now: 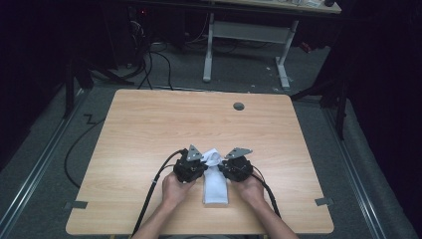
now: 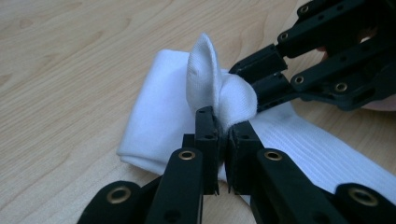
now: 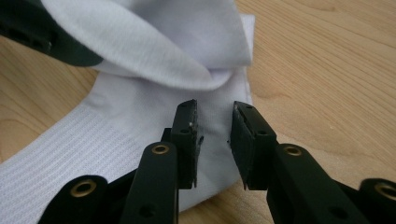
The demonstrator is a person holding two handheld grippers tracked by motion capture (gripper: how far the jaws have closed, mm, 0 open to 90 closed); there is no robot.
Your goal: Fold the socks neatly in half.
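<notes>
White sock (image 1: 215, 185) lies flat near the table's (image 1: 149, 129) front edge, between both grippers. Left gripper (image 2: 223, 125) clamps its raised fold (pinched tight); right gripper (image 3: 214, 116) jaws apart over the fabric.

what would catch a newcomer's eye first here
The white sock stands out first, lying near the front edge of the pale wooden table between the person's two hands. Next come the two black grippers meeting at its far end: the left gripper is pinched shut on a raised fold of the sock, while the right gripper hovers with its jaws apart over the cloth.
</notes>
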